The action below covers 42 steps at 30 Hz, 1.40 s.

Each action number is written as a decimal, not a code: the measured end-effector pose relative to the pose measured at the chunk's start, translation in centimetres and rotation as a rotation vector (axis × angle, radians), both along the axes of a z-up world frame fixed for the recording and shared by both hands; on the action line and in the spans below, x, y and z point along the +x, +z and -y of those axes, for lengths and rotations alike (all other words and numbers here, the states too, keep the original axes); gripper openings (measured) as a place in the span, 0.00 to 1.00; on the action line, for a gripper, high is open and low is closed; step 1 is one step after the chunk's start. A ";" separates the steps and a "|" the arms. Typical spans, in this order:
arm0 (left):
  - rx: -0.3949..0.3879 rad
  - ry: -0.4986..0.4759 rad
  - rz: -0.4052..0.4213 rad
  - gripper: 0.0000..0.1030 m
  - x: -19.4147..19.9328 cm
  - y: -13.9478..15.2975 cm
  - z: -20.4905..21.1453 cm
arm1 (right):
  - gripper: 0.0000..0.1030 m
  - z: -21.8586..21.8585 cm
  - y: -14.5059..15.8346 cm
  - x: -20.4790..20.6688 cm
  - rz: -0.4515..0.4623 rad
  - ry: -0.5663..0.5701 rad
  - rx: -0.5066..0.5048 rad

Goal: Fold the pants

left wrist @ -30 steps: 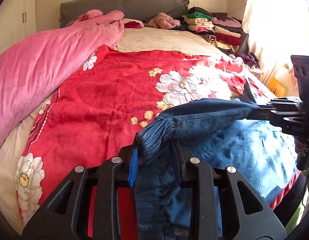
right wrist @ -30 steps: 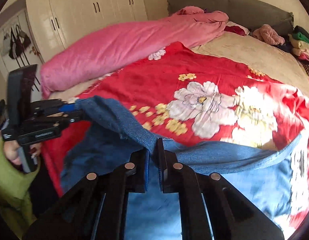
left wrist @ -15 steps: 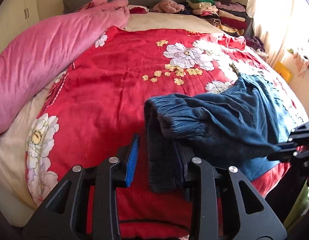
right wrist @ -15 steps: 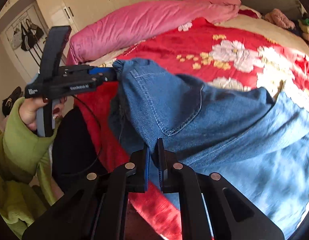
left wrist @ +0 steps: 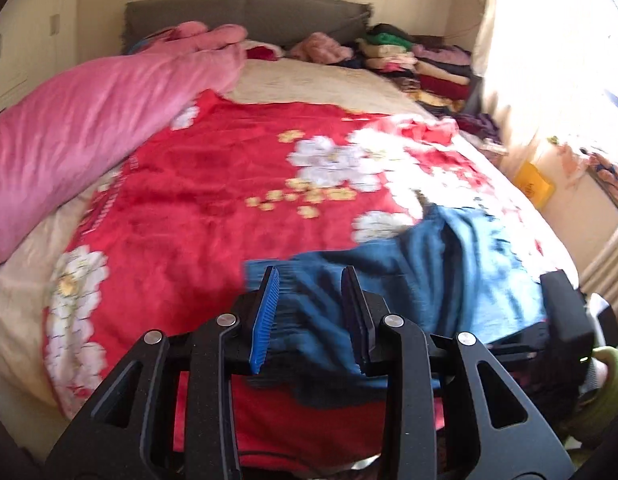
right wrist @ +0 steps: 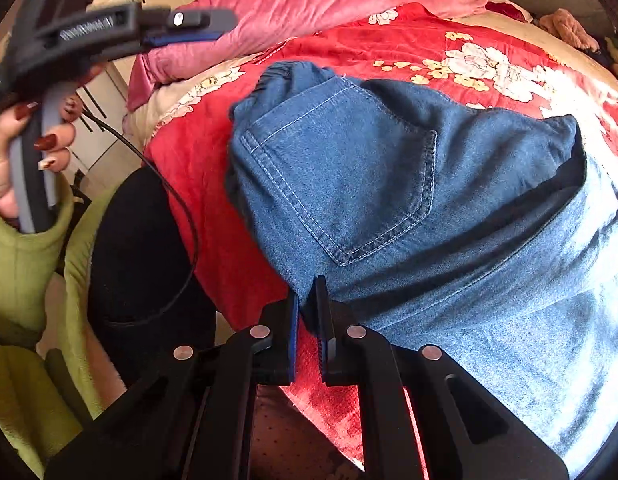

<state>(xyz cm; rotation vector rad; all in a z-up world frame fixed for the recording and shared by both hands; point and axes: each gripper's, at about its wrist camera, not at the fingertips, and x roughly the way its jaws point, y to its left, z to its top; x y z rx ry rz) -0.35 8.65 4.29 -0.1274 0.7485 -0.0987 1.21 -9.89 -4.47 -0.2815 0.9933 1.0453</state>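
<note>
Lying: jeans [right wrist: 381,184] folded at the bed's [left wrist: 181,208] near edge.
Left gripper [left wrist: 309,312]: jaws spread, empty.
Right gripper [right wrist: 307,328]: jaws opening around denim hem.

A red plush blanket with white flowers [left wrist: 213,208] lies under and ahead of the tool. To its left lies a long pink soft quilt roll [left wrist: 81,120]. Far ahead stands a grey padded headboard [left wrist: 245,12]. Ahead on the right is a pile of folded clothes [left wrist: 413,64], and beside it a pale curtain [left wrist: 521,60].
</note>
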 end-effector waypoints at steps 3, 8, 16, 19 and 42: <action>0.037 -0.084 -0.055 0.24 1.5 -2.0 3.0 | 0.19 0.4 0.4 -0.2 -0.021 0.009 0.024; 0.114 -0.052 -0.219 0.25 2.6 -7.4 2.6 | 0.29 1.8 3.0 0.1 -0.004 -0.009 0.122; 0.082 -0.060 -0.220 0.25 1.9 -7.8 1.9 | 0.36 0.2 -1.1 2.8 -0.054 -0.150 -0.047; 0.072 -0.061 -0.221 0.25 1.9 -7.7 1.8 | 0.37 0.4 -0.9 2.8 -0.067 -0.155 -0.016; -0.020 -0.084 -0.073 0.76 0.8 -2.4 5.0 | 0.78 12.0 5.5 6.1 0.075 -0.514 0.144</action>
